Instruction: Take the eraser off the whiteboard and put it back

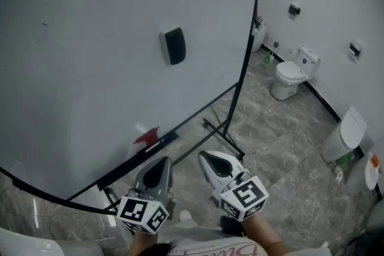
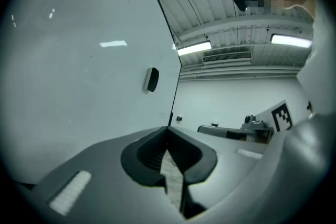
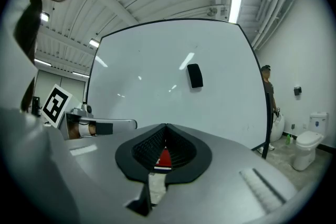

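A black eraser (image 1: 174, 45) clings upright to the large whiteboard (image 1: 90, 39), right of its middle. It also shows in the left gripper view as the eraser (image 2: 151, 79) and in the right gripper view as the eraser (image 3: 195, 75). Both grippers are low in the head view, well short of the board and apart from the eraser. My left gripper (image 1: 162, 160) has its jaws closed together, empty. My right gripper (image 1: 204, 156) is shut too, with nothing held. Each one points level at the board, as the left gripper (image 2: 168, 129) and right gripper (image 3: 166, 126) views show.
A red object (image 1: 147, 136) lies on the board's bottom tray. The black stand leg (image 1: 223, 136) reaches across the stone floor. A toilet (image 1: 291, 75) and other fixtures line the right wall. A person (image 3: 268, 93) stands past the board's right edge.
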A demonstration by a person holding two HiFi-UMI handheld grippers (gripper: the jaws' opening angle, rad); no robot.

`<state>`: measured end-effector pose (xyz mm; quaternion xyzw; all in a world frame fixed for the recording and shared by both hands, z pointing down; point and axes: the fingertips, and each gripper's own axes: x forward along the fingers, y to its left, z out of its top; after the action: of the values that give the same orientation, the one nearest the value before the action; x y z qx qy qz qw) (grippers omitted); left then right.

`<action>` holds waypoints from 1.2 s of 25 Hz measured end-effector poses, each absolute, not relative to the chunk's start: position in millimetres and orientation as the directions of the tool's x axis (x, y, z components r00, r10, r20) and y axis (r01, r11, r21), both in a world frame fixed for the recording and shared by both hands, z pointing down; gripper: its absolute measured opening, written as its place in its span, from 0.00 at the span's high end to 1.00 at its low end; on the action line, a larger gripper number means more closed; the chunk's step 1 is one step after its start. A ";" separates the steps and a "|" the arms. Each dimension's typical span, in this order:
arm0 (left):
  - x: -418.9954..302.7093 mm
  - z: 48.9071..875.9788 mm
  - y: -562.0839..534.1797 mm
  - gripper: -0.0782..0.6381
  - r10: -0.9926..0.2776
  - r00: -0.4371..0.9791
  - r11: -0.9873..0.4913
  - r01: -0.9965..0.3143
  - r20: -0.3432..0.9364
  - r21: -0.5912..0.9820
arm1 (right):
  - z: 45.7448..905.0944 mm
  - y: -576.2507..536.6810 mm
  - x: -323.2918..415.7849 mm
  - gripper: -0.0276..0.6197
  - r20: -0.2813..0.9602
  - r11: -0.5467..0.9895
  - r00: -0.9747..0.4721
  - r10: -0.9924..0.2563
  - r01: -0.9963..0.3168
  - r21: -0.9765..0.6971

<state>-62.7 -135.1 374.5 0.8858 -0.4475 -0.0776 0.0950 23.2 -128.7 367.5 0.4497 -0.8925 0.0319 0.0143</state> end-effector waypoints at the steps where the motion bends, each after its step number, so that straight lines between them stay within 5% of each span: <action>1: -64.0 373.5 -143.8 0.89 -0.804 0.592 -0.586 -0.775 -0.054 0.236 | 362.8 -139.3 21.3 0.95 0.048 0.593 -0.594 -0.803 -0.805 -0.034; 8: -75.5 363.2 -188.7 0.89 -0.797 0.599 -0.598 -0.768 -0.074 0.231 | 315.0 -207.3 9.2 0.95 -0.032 0.596 -0.597 -0.802 -0.803 0.017; 19: -77.5 363.6 -223.7 0.89 -0.805 0.588 -0.590 -0.780 -0.079 0.209 | 228.4 -285.7 2.5 0.63 -0.160 0.580 -0.598 -0.785 -0.801 0.149; 30: -77.5 354.2 -244.4 0.89 -0.834 0.543 -0.551 -0.807 -0.101 0.211 | 196.3 -357.3 -6.5 0.59 -0.111 0.562 -0.586 -0.803 -0.805 0.190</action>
<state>-77.5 -244.4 354.2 0.8755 -0.4687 -0.0951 0.0695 -6.5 -357.3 196.3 0.4549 -0.8836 -0.1107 -0.0060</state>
